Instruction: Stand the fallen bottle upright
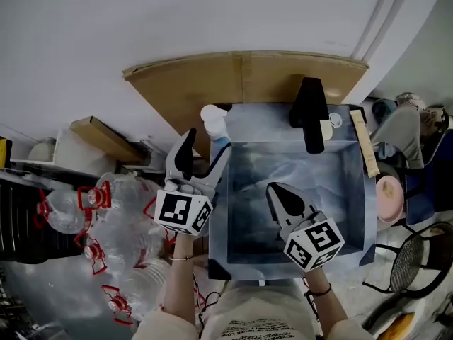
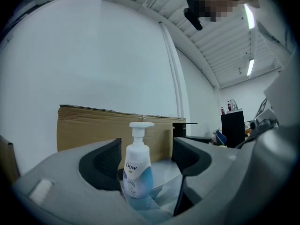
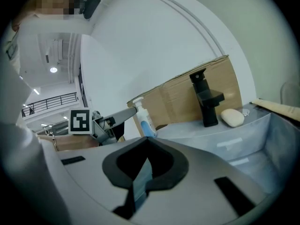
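White wall (image 1: pixel 212 13) and a sheet of brown cardboard (image 1: pixel 212 83) stand behind the grey-blue sink (image 1: pixel 333 222) that we look down into. Off the sink's left edge, on the floor, we see a heap of clear water jugs (image 1: pixel 106 218) with red handles.

At the sink's left edge is the left gripper (image 1: pixel 208 144). Its fingers (image 1: pixel 185 154) are spread wide and grip nothing. The pump bottle (image 1: pixel 214 121) stands in the gap between them, near their tips, and neither finger presses on it.

The bottle is on the rim at the sink's back-left corner, in front of the cardboard. It is upright, with its long axis vertical, the white pump head on top and the blue-tinted body below. In the left gripper view its spout points to the right.

Over the middle of the basin is the right gripper (image 1: pixel 277 190), with its fingers (image 1: pixel 287 204) closed tip to tip and nothing held.

On the back rim, towards the right, a black faucet (image 1: pixel 309 115) stands with a pale bar of soap (image 3: pixel 232 117) just beside it. A wooden strip (image 1: pixel 364 144) lies along the sink's right edge, and beyond it we see a pink bowl (image 1: pixel 388 197).
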Action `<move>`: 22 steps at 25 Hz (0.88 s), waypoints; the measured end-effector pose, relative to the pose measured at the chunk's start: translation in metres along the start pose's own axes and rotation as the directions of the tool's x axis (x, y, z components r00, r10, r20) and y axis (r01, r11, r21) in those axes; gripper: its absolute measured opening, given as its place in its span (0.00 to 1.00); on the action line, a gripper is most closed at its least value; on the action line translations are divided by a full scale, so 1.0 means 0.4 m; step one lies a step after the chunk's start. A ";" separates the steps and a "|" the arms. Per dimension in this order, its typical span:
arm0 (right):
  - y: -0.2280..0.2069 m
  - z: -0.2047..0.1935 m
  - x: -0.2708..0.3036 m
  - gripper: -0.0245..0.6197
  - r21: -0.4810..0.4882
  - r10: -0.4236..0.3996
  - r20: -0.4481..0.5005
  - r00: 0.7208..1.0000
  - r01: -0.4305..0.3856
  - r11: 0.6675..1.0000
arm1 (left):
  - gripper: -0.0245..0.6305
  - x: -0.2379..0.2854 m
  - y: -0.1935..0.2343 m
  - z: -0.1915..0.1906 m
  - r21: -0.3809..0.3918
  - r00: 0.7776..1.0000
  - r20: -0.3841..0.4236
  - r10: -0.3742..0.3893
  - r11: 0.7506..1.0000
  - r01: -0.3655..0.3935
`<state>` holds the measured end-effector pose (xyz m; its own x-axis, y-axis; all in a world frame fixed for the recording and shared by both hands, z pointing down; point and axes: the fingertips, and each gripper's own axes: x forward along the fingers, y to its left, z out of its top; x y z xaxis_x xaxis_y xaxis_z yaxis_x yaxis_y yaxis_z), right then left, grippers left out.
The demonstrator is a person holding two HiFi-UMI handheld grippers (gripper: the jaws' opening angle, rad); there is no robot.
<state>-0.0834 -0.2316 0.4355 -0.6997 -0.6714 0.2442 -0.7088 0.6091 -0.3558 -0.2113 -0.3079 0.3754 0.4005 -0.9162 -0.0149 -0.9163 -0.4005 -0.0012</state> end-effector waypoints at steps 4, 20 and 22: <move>0.013 0.032 -0.014 0.04 -0.043 0.006 0.018 1.000 -0.006 0.999 | 0.57 -0.034 -0.032 0.013 -0.008 1.000 -0.015 0.003 1.000 -0.003; 0.032 0.188 -0.097 0.05 -0.160 0.035 0.136 0.990 -0.013 0.987 | 0.14 -0.161 -0.215 0.064 -0.031 0.993 -0.081 -0.087 0.996 0.085; 0.036 0.204 -0.106 0.04 -0.176 0.039 0.152 0.988 -0.012 0.984 | 0.12 -0.170 -0.233 0.072 -0.032 0.992 -0.082 -0.100 0.995 0.098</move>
<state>-0.0567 -0.2289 0.3462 -0.7051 -0.7034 0.0897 -0.7050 0.6820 -0.1945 -0.1532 -0.2077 0.3477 0.4891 -0.8696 0.0671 -0.8722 -0.4883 0.0297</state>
